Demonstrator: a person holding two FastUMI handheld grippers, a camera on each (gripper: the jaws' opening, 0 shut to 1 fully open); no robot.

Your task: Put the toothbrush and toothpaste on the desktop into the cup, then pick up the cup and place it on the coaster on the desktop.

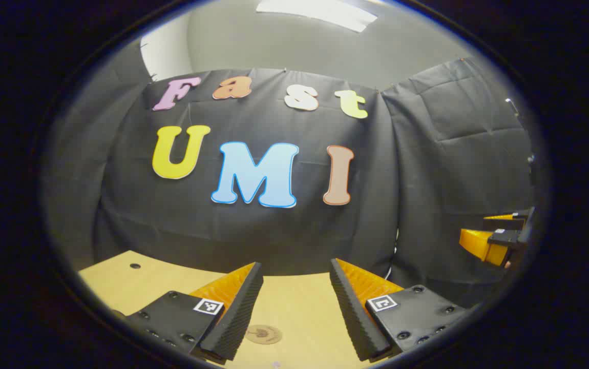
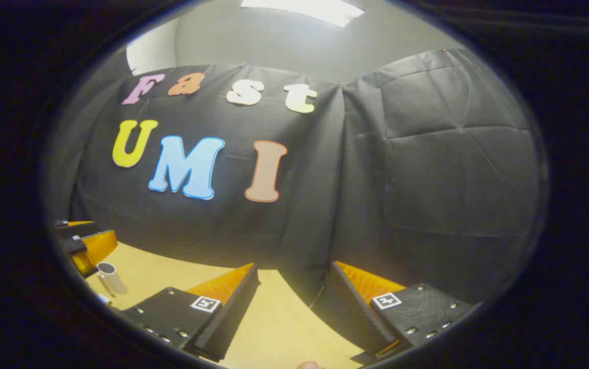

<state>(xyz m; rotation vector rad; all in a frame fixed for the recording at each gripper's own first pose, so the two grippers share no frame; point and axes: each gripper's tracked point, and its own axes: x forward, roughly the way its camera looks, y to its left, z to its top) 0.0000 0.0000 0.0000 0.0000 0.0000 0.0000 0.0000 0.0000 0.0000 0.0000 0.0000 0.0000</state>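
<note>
In the left gripper view, the coaster (image 1: 264,334) lies on the desktop (image 1: 120,279), near, between the left gripper's (image 1: 295,270) fingers; the right gripper (image 1: 494,233) hangs far right. In the right gripper view, the cup (image 2: 110,277) stands on the desktop at far left, beside the left gripper.

Item count: two hand-held grippers, the left hand-held gripper (image 1: 294,307) and the right hand-held gripper (image 2: 292,307). One worktop (image 1: 120,282). One round coaster (image 1: 264,334) on it. One upright cup (image 2: 111,278).
</note>
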